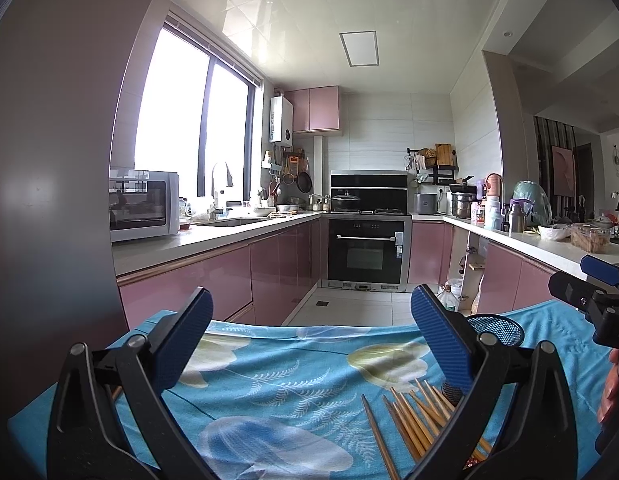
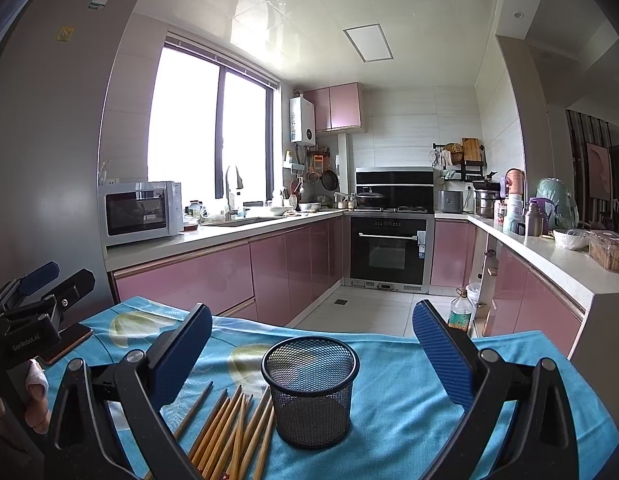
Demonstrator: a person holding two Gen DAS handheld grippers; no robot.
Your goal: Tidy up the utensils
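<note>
Several wooden chopsticks (image 2: 233,428) lie side by side on a blue floral cloth (image 2: 409,400), just left of an upright black mesh cup (image 2: 310,390). My right gripper (image 2: 311,352) is open and empty, its jaws spread wide to either side of the cup and above it. My left gripper (image 1: 311,340) is open and empty above the cloth (image 1: 277,400); the chopsticks (image 1: 413,420) lie low right beside its right finger. The mesh cup's rim (image 1: 497,328) shows behind that finger. The right gripper (image 1: 589,300) also shows at the right edge, and the left gripper (image 2: 37,292) at the left edge.
A phone-like flat object (image 2: 69,344) lies on the cloth's left corner. Beyond the table's far edge is a tiled floor (image 2: 361,312) between pink cabinets (image 2: 293,268), an oven (image 2: 389,248), and a bottle (image 2: 458,312) on the floor. A grey fridge (image 2: 49,160) stands left.
</note>
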